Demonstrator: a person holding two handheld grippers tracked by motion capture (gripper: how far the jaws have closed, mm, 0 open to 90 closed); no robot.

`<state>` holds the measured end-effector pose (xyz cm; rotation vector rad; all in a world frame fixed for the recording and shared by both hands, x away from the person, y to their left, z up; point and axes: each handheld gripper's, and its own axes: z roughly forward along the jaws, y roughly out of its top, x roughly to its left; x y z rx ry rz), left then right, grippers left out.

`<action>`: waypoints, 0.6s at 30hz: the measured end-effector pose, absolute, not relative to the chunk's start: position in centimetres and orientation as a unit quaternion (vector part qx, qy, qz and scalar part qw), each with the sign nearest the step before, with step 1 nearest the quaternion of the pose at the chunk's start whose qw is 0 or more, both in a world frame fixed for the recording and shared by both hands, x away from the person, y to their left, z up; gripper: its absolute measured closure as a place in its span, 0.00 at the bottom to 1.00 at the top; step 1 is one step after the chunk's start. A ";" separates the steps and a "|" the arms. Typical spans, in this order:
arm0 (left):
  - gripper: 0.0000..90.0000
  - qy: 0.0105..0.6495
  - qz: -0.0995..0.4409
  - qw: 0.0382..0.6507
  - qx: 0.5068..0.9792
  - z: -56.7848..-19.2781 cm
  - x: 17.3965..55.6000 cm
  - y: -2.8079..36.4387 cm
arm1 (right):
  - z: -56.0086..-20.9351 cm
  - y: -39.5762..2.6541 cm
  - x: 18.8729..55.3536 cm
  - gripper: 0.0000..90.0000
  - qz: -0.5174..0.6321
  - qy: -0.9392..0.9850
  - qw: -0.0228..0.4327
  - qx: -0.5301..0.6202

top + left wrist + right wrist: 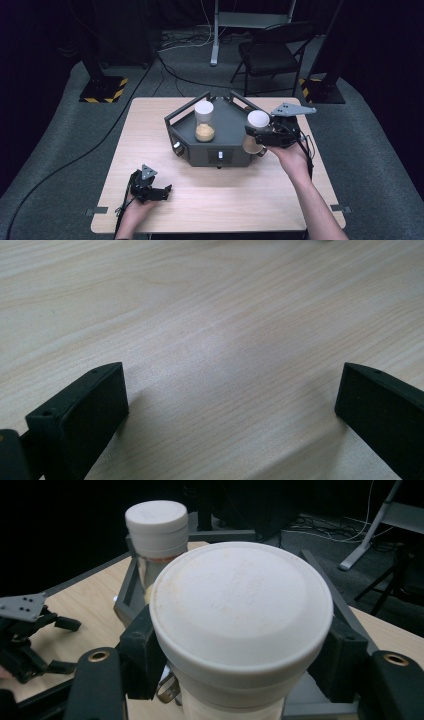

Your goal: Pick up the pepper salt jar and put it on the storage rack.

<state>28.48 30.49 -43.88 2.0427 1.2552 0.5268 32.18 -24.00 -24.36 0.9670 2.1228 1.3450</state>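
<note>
1. Clearly the right gripper (256,135) pinches a clear jar with a white screw lid and tan powder inside (256,131), its jaws pressed against the sides just under the lid (241,605); gripping there lets the lid's rim catch on the pads so the jar cannot slip down.
2. That jar hangs upright at the right front corner of the dark grey angular metal rack (220,131), at its edge; whether its base touches the rack cannot be told.
3. A second clear jar with a white lid and tan powder (204,121) stands upright in the rack's middle, well apart from the held one, leaving room for the jaws.
4. Down at the near left, the left gripper (161,192) rests low over the pale wooden table (240,195), jaws spread with nothing between them (225,405), seemingly parked out of the working hand's way.
</note>
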 end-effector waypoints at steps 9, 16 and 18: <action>0.00 0.481 0.202 0.337 0.784 -43.9 28.5 30.5 | -24.2 -22.5 34.8 0.36 0.479 0.763 0.234 0.365; 0.00 0.480 0.202 0.337 0.784 -43.9 28.5 30.5 | -24.8 -21.3 36.8 0.36 0.471 0.759 0.236 0.382; 0.00 0.480 0.202 0.338 0.784 -43.9 28.5 30.5 | -25.0 -20.9 37.2 0.36 0.469 0.758 0.237 0.386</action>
